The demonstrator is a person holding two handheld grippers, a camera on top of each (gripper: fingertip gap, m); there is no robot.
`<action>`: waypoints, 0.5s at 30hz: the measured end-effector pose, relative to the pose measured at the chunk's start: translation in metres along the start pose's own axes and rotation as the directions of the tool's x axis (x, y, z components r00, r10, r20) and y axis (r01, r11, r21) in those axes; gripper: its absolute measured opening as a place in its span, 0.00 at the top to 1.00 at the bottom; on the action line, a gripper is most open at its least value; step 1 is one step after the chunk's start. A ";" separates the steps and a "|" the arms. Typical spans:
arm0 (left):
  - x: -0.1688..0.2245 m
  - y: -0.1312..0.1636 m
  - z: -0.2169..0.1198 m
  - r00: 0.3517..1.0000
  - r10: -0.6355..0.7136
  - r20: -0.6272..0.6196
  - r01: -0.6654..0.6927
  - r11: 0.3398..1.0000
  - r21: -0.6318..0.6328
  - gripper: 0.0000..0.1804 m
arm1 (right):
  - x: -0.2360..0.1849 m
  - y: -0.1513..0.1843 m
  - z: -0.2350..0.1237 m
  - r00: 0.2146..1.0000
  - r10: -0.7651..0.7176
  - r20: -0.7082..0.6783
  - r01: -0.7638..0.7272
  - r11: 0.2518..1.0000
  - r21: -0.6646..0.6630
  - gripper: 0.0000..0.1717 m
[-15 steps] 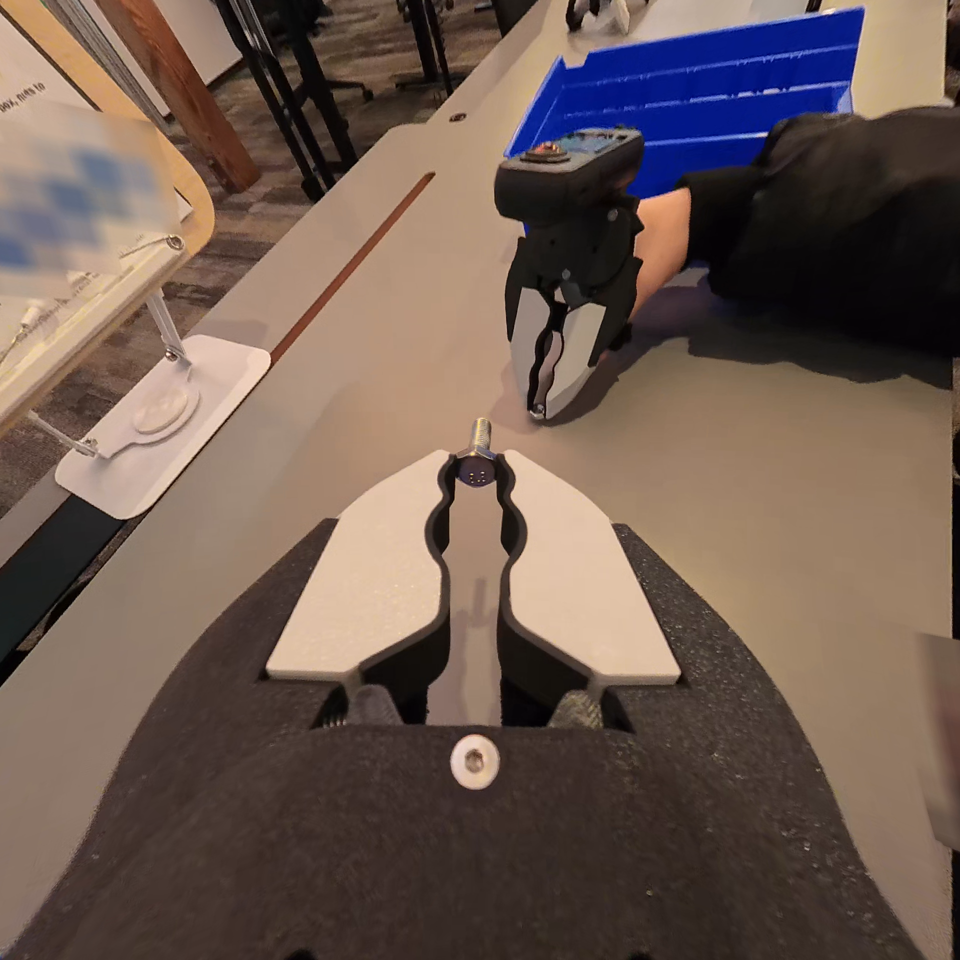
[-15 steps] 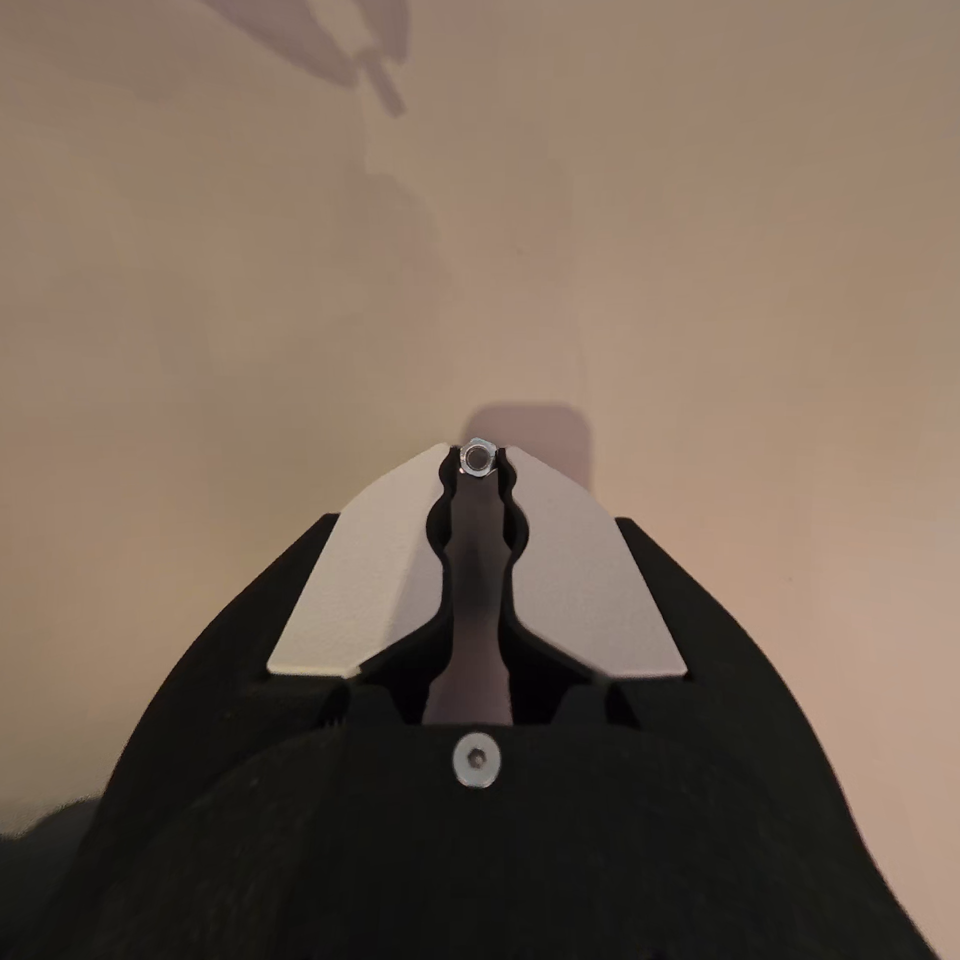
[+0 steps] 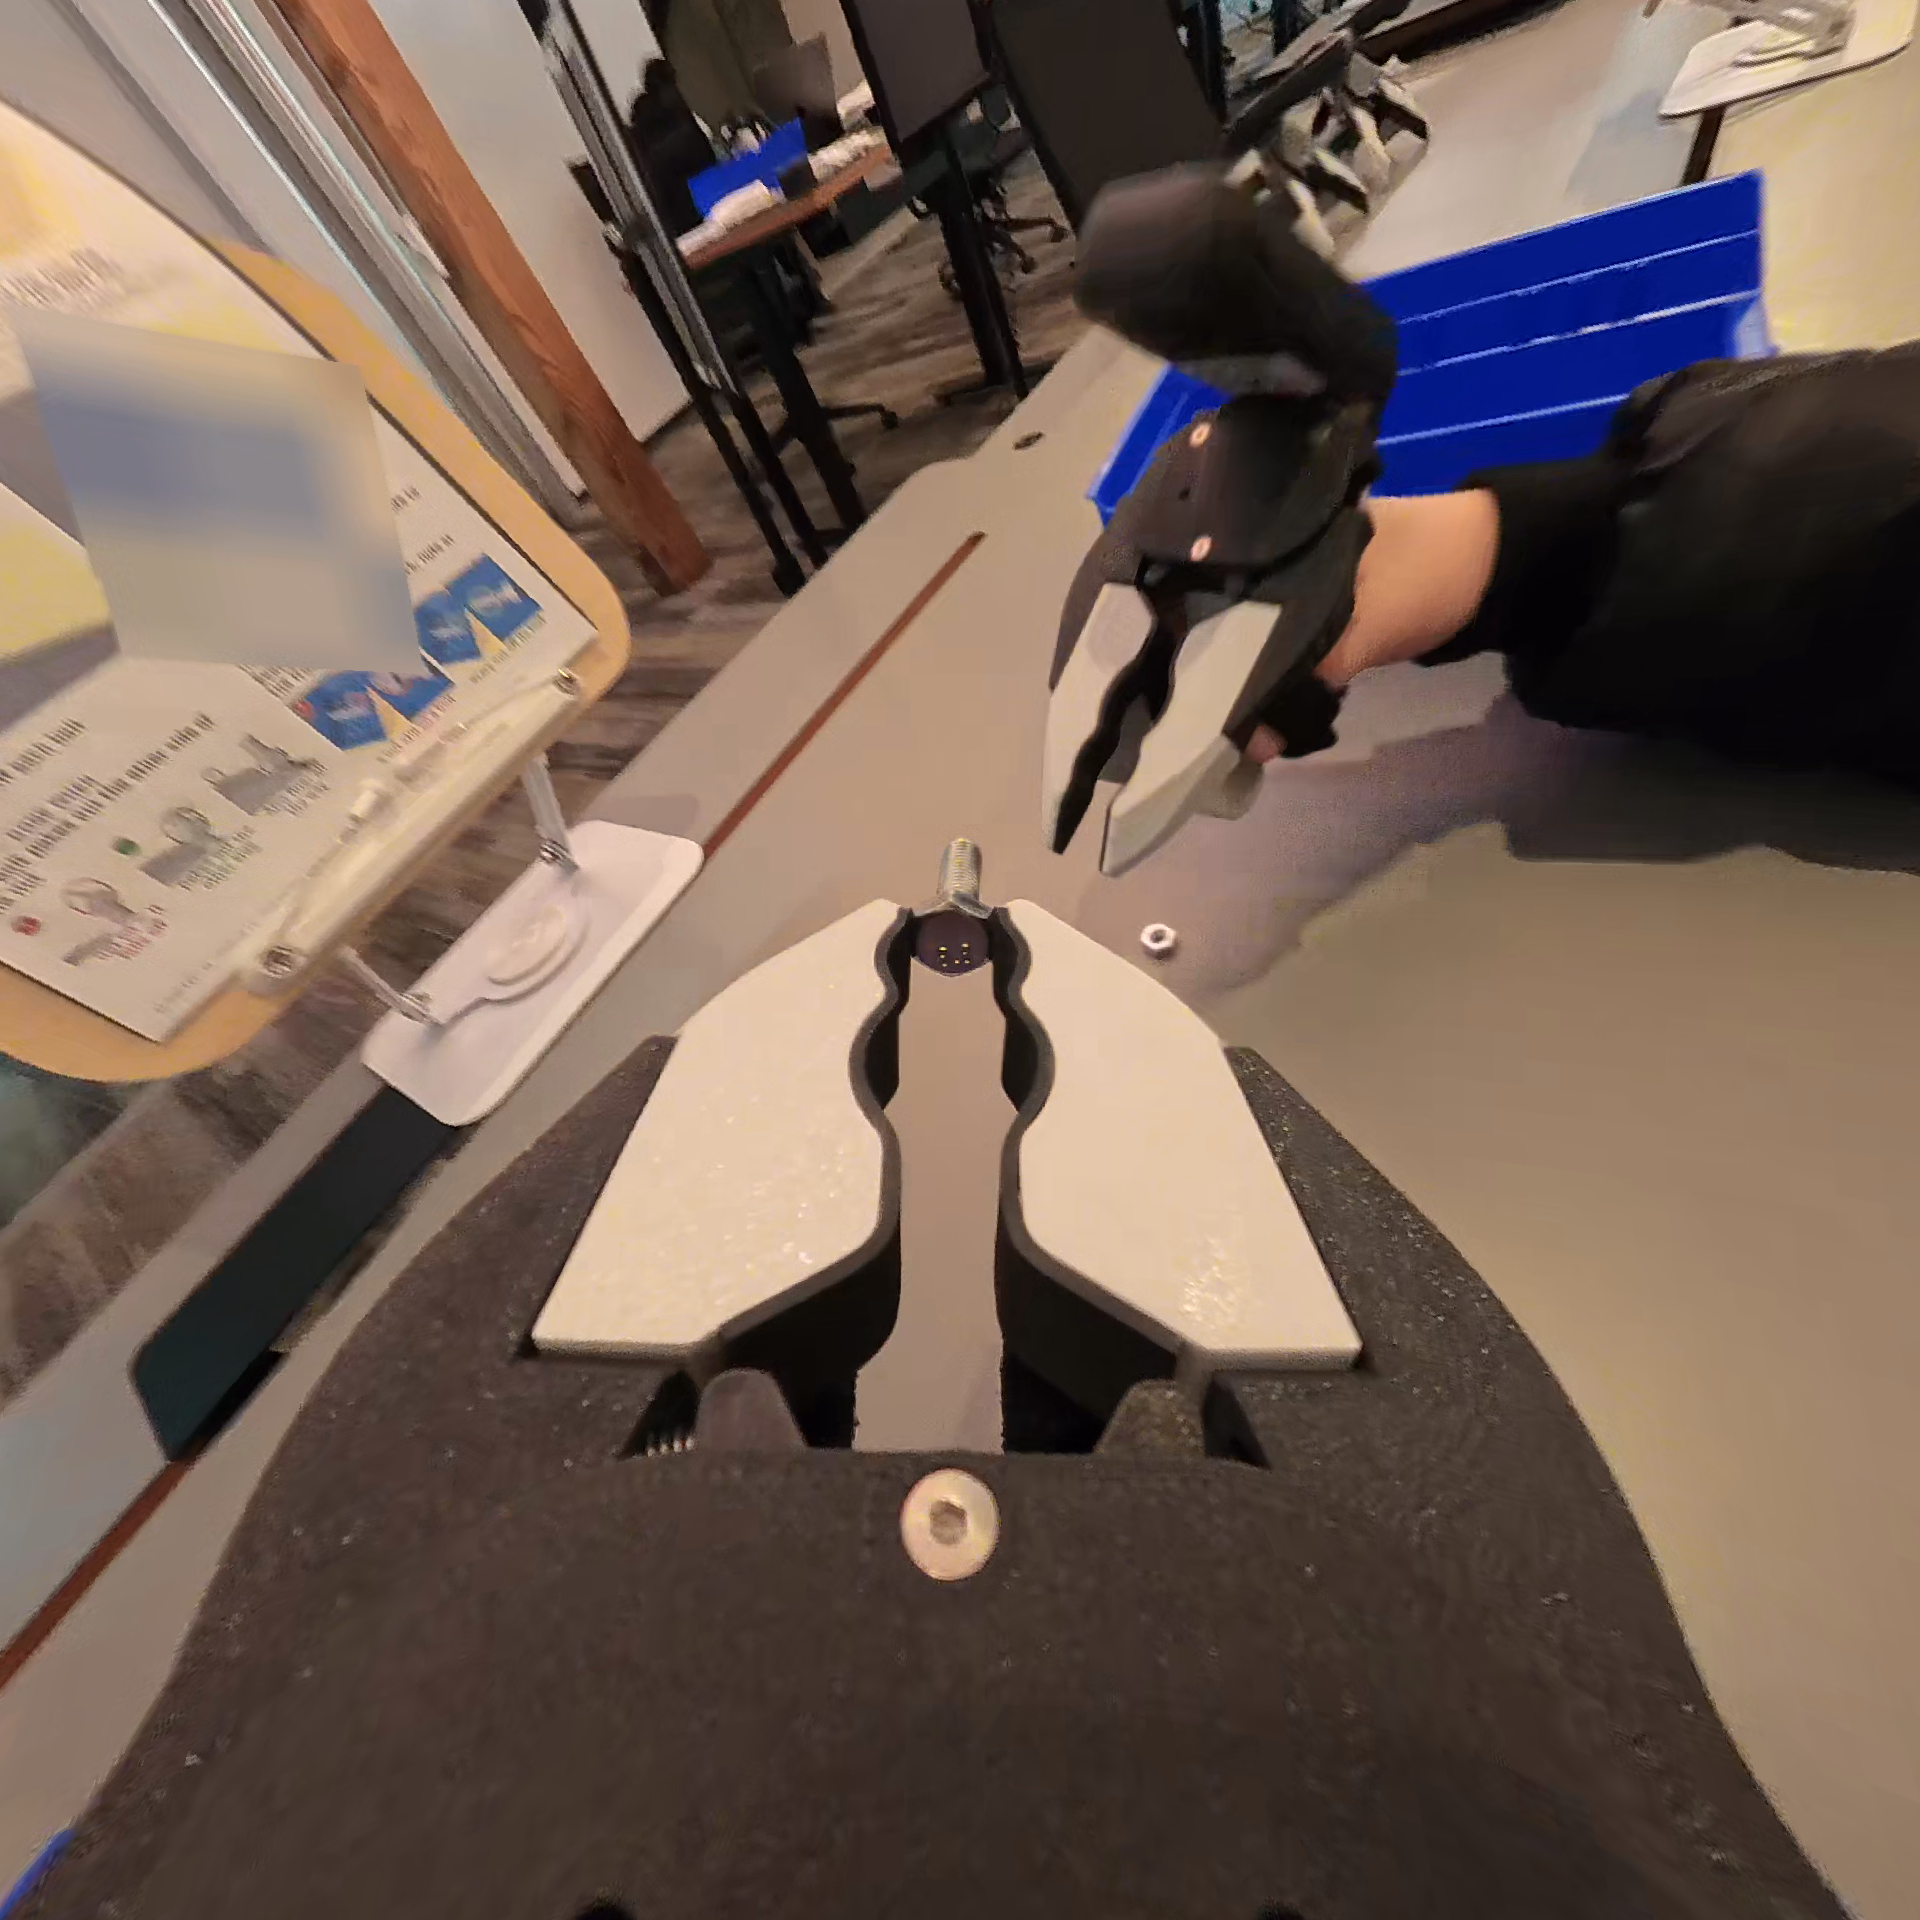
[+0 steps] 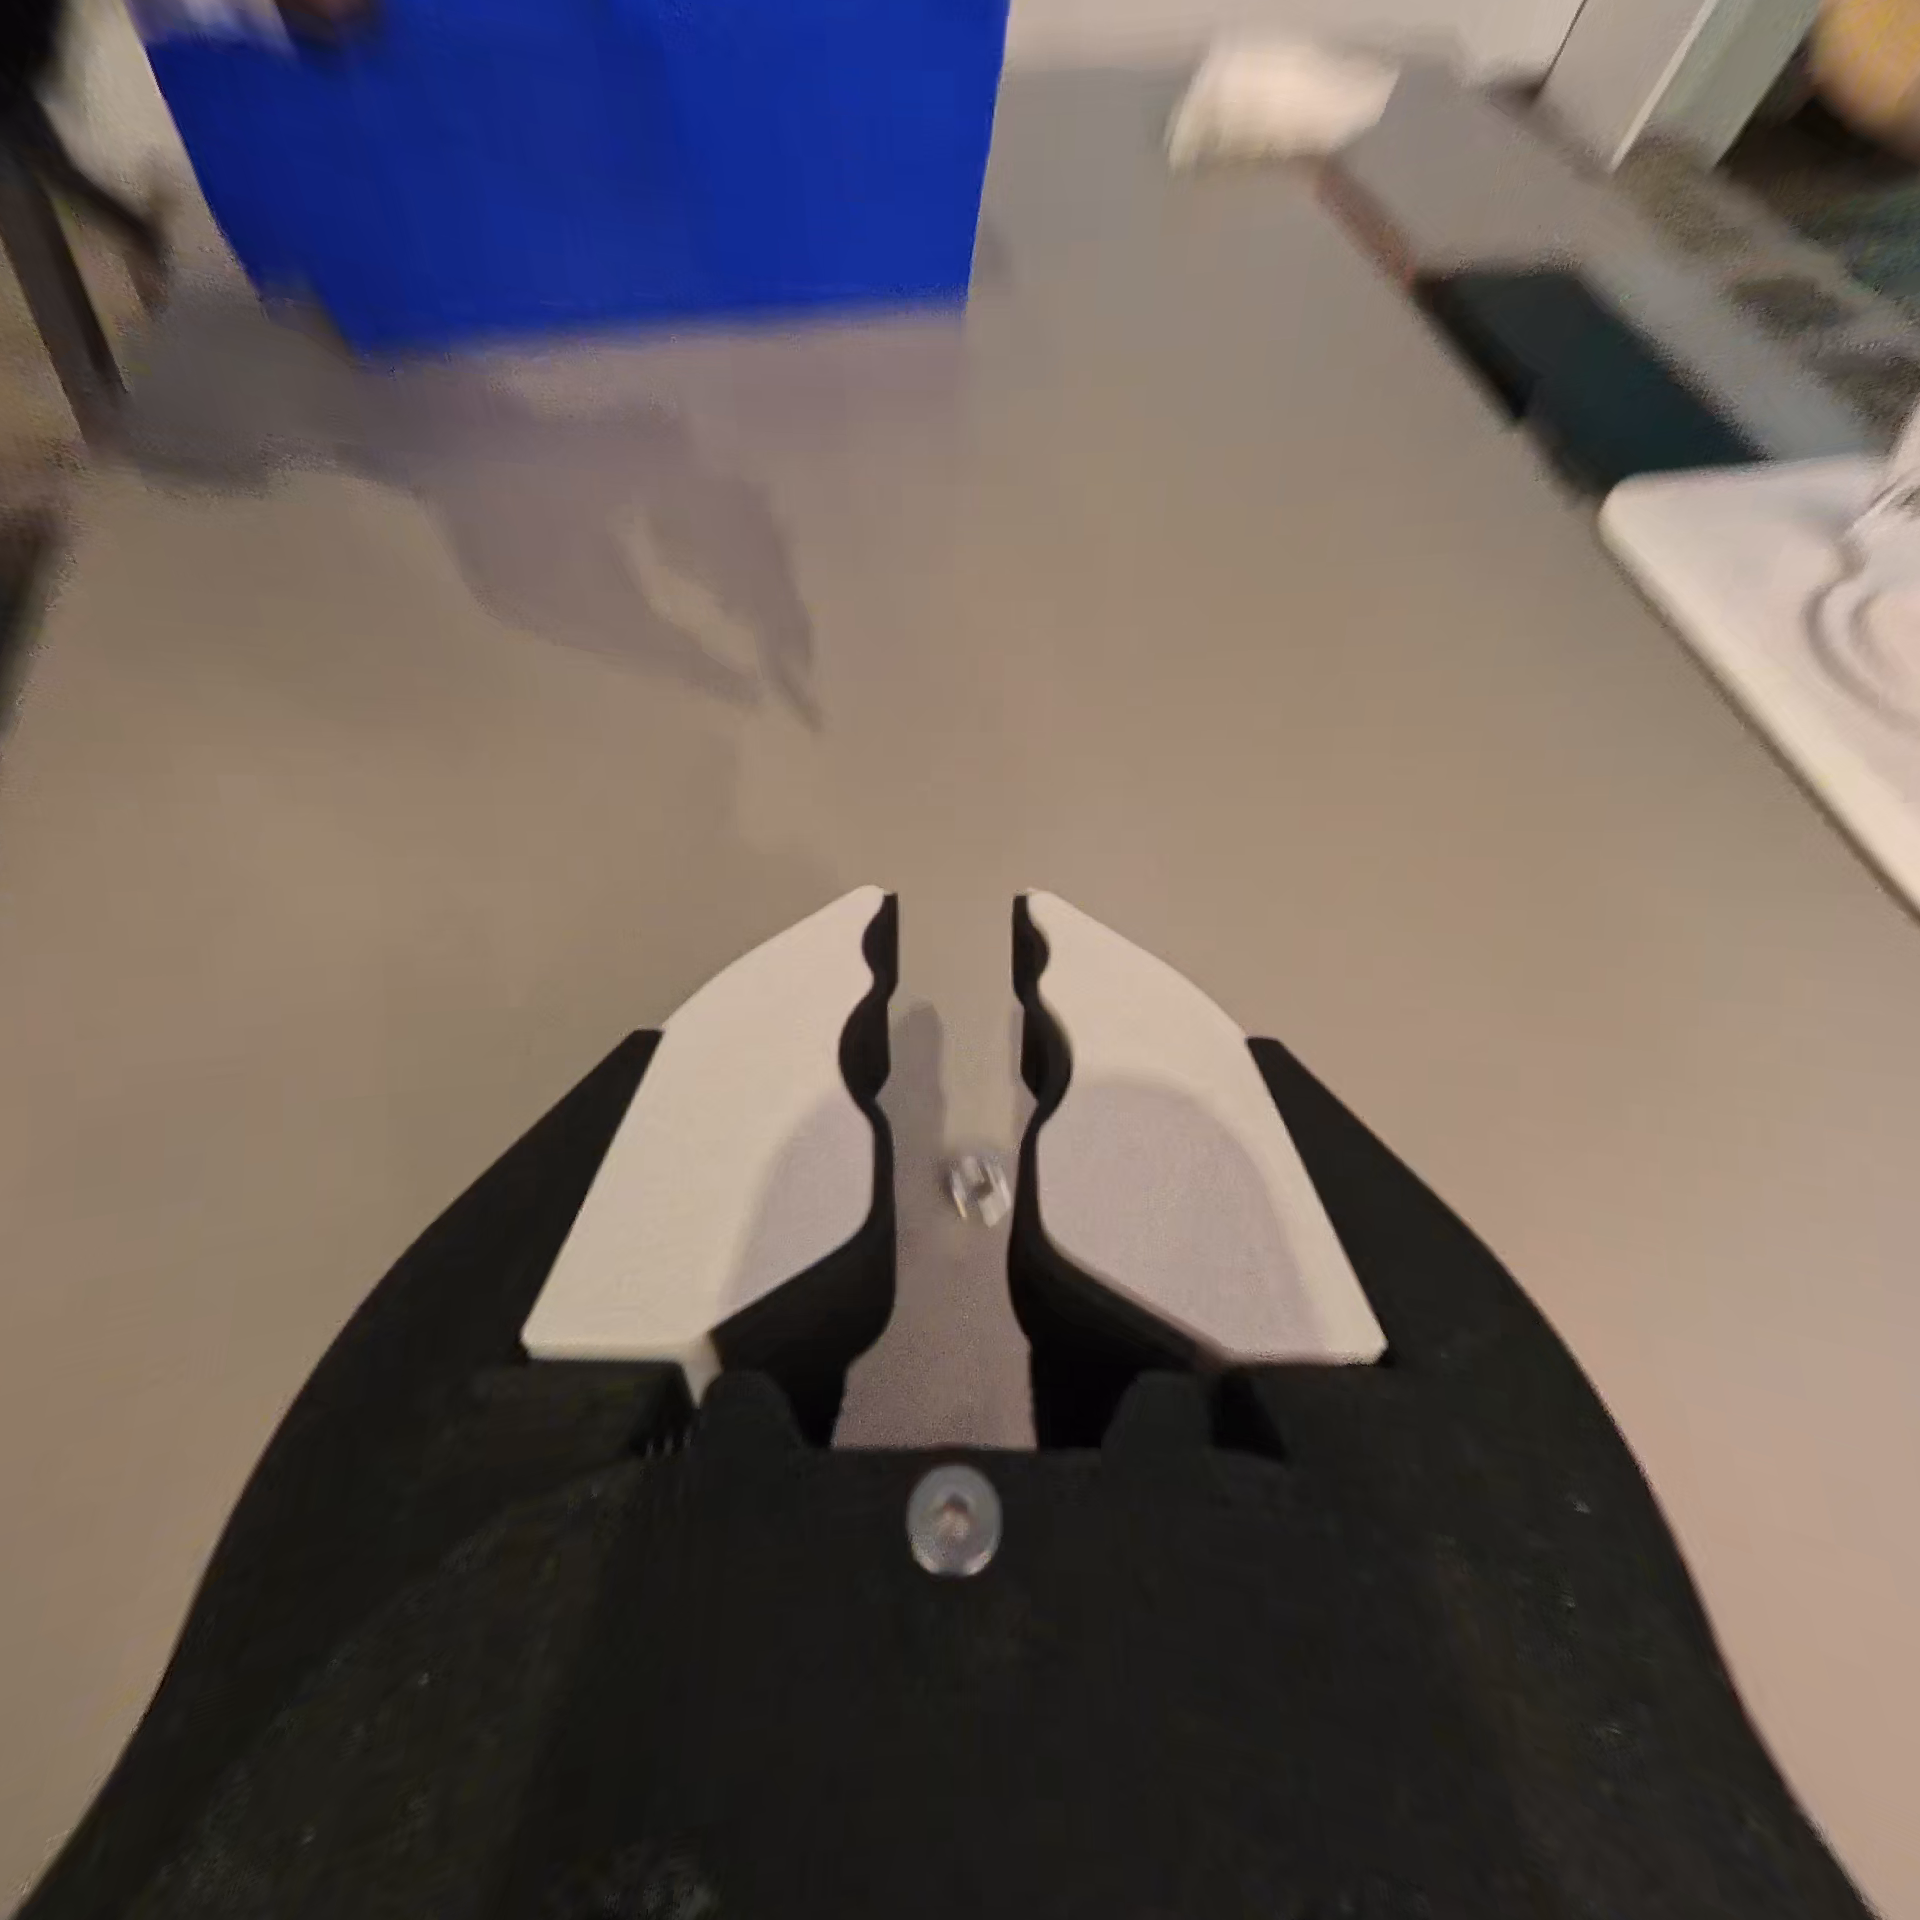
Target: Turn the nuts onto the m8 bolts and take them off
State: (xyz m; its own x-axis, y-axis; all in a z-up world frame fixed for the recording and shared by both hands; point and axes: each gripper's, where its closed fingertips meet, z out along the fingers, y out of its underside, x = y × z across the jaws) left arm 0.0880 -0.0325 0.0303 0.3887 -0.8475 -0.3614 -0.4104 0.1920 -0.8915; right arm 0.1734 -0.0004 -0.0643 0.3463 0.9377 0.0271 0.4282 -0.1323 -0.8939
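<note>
My left gripper is shut on the head of a silver bolt, whose threaded end points away above the grey table. A small silver nut lies loose on the table just right of the bolt. My right gripper hangs above and beyond the nut, lifted off the table, jaws apart with nothing between them. In the right wrist view the right gripper is open, and the nut shows blurred on the table below, between the fingers but not touched by them.
A blue bin stands at the back right; it also shows in the right wrist view. A document stand on a white base sits at the left table edge. A person's dark sleeve reaches in from the right. My hands' fingertips stand some 15 cm from each other.
My right gripper opened, let go of the nut onto the table, and lifted up and away. My left gripper kept its hold on the bolt.
</note>
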 end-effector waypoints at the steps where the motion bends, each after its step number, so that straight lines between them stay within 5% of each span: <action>1: -0.001 -0.003 0.000 0.999 0.028 0.027 -0.028 0.999 0.015 0.92 | -0.006 -0.025 -0.002 0.998 0.065 0.018 -0.066 0.994 0.090 0.90; 6: 0.000 -0.019 0.003 0.989 0.099 0.107 -0.108 0.991 0.077 0.92 | -0.037 -0.111 -0.007 0.879 0.354 0.321 -0.456 0.821 0.344 0.89; 15: -0.003 -0.030 -0.002 0.982 0.114 0.152 -0.133 0.984 0.121 0.92 | -0.054 -0.139 -0.008 0.671 0.433 0.602 -0.703 0.630 0.330 0.90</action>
State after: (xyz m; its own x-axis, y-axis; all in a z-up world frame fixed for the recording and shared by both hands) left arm 0.0973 -0.0372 0.0584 0.4605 -0.7350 -0.4978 -0.3559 0.3608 -0.8620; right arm 0.1020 -0.0351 0.0618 -0.0845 0.7650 -0.6385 -0.2495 -0.6366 -0.7297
